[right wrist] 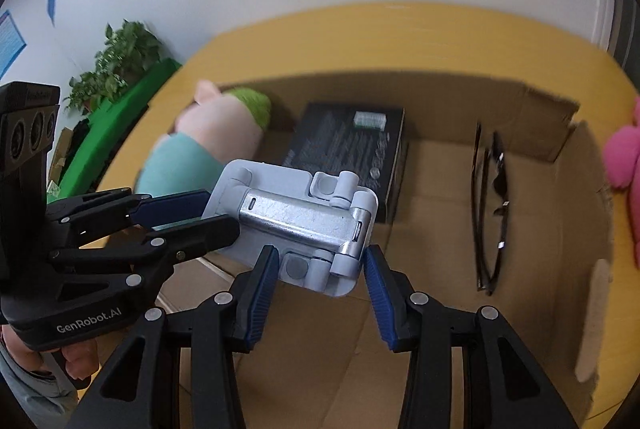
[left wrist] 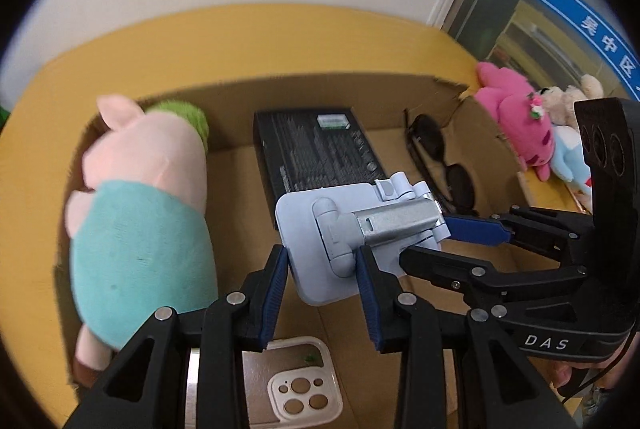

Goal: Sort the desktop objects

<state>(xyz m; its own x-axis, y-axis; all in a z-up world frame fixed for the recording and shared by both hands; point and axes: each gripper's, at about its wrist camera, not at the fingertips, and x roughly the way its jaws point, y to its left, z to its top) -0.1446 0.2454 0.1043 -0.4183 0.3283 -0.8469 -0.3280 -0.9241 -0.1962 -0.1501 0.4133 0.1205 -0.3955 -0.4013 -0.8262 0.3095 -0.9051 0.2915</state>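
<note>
A pale blue folding phone stand [left wrist: 320, 253] with a silver metal hinge bar [left wrist: 396, 225] hangs over an open cardboard box [left wrist: 320, 89]. My left gripper [left wrist: 322, 261] is shut on the stand's wide plate end, its blue pads pressing on both sides. From the right, my right gripper [left wrist: 434, 239] clamps the hinge end. In the right wrist view the stand [right wrist: 296, 213] sits between the right gripper's [right wrist: 320, 261] pads, and the left gripper [right wrist: 218, 213] grips its far left edge.
Inside the box lie a pink pig plush in teal [left wrist: 136, 213], a black flat carton [left wrist: 320, 149], dark sunglasses [right wrist: 490, 213] and a clear phone case [left wrist: 296, 385]. A pink plush [left wrist: 516, 121] and other soft toys sit on the yellow table [left wrist: 280, 41] at the right.
</note>
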